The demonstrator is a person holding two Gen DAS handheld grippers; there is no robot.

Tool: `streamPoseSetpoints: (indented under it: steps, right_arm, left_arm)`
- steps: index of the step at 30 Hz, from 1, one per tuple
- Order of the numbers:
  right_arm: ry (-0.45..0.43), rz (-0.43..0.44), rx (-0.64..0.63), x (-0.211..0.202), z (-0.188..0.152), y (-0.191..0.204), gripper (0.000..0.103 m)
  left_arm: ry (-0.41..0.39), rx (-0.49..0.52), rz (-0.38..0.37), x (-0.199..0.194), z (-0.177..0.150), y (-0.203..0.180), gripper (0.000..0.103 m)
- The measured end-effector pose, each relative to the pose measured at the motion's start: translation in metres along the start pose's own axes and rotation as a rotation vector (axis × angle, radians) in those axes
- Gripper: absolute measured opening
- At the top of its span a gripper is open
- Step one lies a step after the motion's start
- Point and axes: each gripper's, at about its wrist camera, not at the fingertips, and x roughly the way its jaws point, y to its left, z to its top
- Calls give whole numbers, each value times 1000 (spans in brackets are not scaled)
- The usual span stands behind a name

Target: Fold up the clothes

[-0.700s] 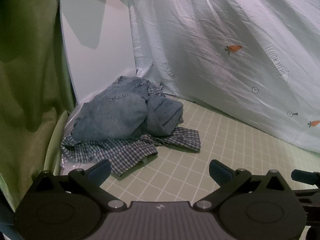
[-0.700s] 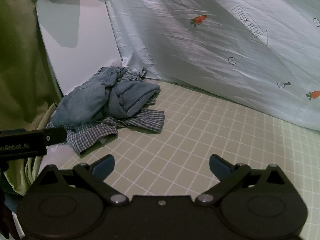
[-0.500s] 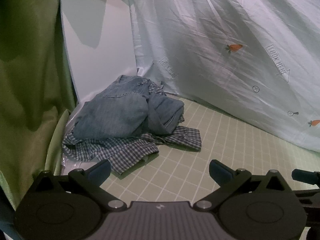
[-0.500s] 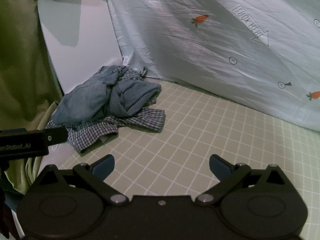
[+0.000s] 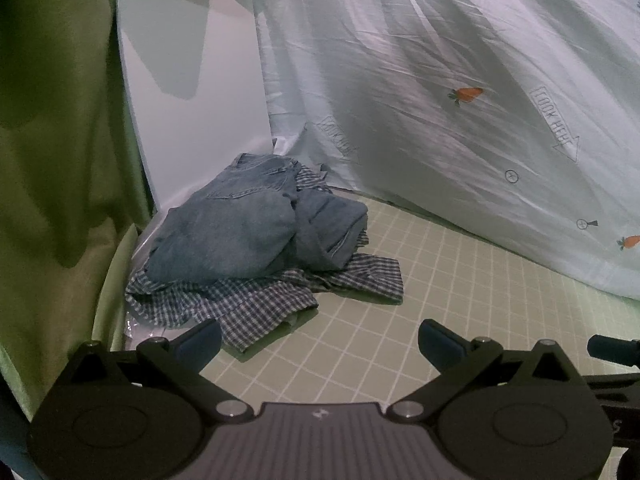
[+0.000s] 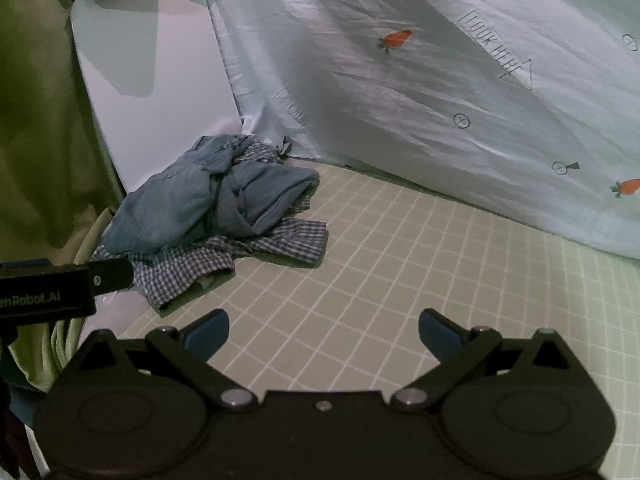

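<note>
jeans [image 5: 240, 224] heaped on checked shirt [image 5: 256, 304], beside white board [image 5: 192, 80] | left gripper [image 5: 320, 340] nearer, pile ahead-left | right gripper [image 6: 324, 332] farther | both spread wide, empty | long axis unclear, probably bunched

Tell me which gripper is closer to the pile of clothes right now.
Left. The left gripper hovers open with one fingertip over the checked shirt's edge; the right gripper sits farther right, over bare mat.
</note>
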Motion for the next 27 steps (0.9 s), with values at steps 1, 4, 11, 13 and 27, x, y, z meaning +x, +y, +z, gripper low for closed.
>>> streamPoseSetpoints:
  steps: [1,4,11,13,27]
  right_arm:
    - [0,-2,3,0,0,-1,102]
    - [1,-2,12,1,1,-4,102]
    - [1,-9,17,4,3,-5,102]
    - [2,-5,14,4,5,-6,102]
    - [11,16,8,11,8,-4,102]
  left_arm:
    - [-1,1,0,0,0,0,103]
    - [-4,6,-2,0,-1,1,103]
    - [-5,11,2,1,0,-1,103]
    - [-5,9,2,1,2,-2,103]
    - [8,18,22,3,10,-3,103]
